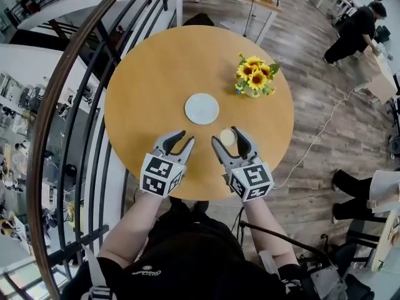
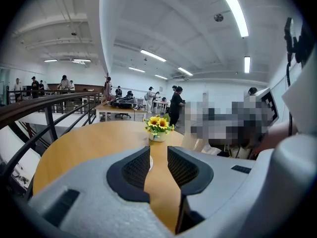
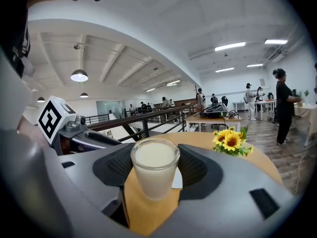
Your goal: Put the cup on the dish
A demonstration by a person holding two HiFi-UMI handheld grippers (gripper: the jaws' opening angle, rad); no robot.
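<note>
1. Forearms reach forward from the body side by side, each carrying a tool over the near edge of the round counter.
2. The right tool is clenched on the cup, a glass of pale liquid held upright between its pads.
3. The left tool is released, its jaws a little apart with only bare counter between them.
4. The cup is near the white dish but apart from it, off its near right rim.
5. Beyond it stand sunflowers.
</note>
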